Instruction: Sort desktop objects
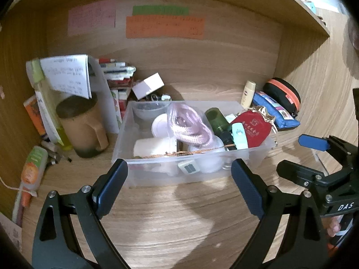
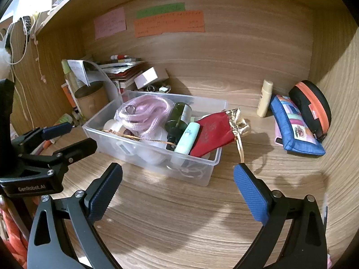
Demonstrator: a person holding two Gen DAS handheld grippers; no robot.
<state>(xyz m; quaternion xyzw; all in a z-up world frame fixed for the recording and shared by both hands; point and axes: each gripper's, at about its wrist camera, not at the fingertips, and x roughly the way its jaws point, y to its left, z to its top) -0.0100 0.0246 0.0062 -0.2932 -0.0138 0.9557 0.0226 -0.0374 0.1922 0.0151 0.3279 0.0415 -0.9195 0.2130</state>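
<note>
Holding both claws spread and empty: left claw [image 1: 179,174], right claw [image 2: 178,178]. I see the clear bin [image 2: 203,174] mid-worktop [image 2: 179,224], packed; blue pouch [image 2: 294,130] by right rear corner.

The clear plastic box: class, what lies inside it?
Inside the box: pink rope, green bottle, mint tube, red pouch overhanging the rim. White items underneath are mostly covered.

One clear bin [image 2: 215,157], one brown mug [image 1: 83,125], one blue pouch [image 2: 294,127], one black case [image 2: 311,107], three wall notes [image 2: 170,23], two grippers [image 1: 179,177].
</note>
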